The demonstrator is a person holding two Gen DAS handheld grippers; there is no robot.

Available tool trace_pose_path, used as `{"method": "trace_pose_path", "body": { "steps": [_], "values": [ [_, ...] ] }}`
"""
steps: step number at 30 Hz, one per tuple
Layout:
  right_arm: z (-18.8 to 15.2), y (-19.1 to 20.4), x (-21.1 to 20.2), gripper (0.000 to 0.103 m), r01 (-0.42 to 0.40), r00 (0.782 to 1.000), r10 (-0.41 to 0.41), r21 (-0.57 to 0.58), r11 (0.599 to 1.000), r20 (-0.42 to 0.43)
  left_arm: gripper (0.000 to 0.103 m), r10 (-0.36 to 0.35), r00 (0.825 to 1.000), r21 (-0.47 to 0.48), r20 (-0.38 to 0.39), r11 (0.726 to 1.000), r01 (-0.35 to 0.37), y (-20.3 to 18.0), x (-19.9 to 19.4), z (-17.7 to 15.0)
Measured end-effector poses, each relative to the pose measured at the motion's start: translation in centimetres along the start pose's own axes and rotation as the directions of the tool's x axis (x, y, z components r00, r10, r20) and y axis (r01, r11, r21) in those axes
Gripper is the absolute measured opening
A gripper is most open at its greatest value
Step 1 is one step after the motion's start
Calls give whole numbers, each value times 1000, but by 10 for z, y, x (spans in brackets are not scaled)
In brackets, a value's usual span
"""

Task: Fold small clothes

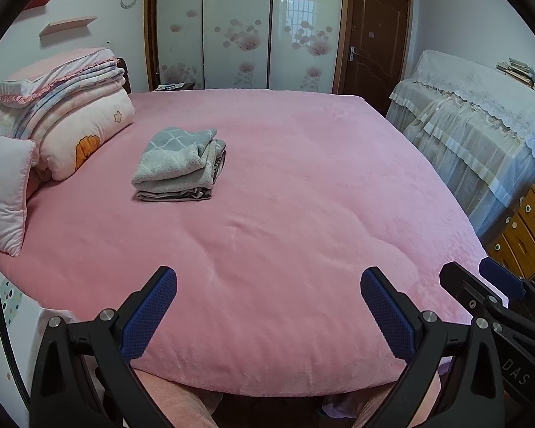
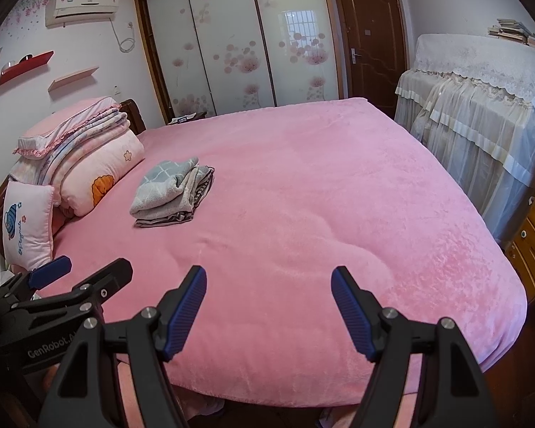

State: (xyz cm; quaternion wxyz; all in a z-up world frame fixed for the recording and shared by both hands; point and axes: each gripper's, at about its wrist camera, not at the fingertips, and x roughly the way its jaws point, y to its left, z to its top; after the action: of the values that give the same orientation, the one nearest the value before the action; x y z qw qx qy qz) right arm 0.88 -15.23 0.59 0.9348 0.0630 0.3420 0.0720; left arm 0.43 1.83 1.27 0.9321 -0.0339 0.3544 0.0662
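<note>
A stack of folded grey clothes (image 1: 180, 164) lay on the pink bedspread (image 1: 303, 196) near the pillows, well ahead of the left gripper (image 1: 268, 308) and right gripper (image 2: 268, 312), both spread wide and empty. With no unfolded garment visible, the folding looked finished. Only the right wrist view showed the air conditioner (image 2: 82, 9).

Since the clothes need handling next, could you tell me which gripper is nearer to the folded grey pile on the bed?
Left. The left gripper sits almost straight below the folded grey pile; the right gripper sits further to its right.
</note>
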Motion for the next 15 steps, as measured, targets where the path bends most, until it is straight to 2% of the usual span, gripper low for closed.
{"method": "trace_pose_path", "body": {
  "steps": [15],
  "values": [
    [2,-1,-2,73,4,1000,-4,-2,1000,5,102,-10,1000,-3,5,1000,10,1,-1,0]
  ]
}}
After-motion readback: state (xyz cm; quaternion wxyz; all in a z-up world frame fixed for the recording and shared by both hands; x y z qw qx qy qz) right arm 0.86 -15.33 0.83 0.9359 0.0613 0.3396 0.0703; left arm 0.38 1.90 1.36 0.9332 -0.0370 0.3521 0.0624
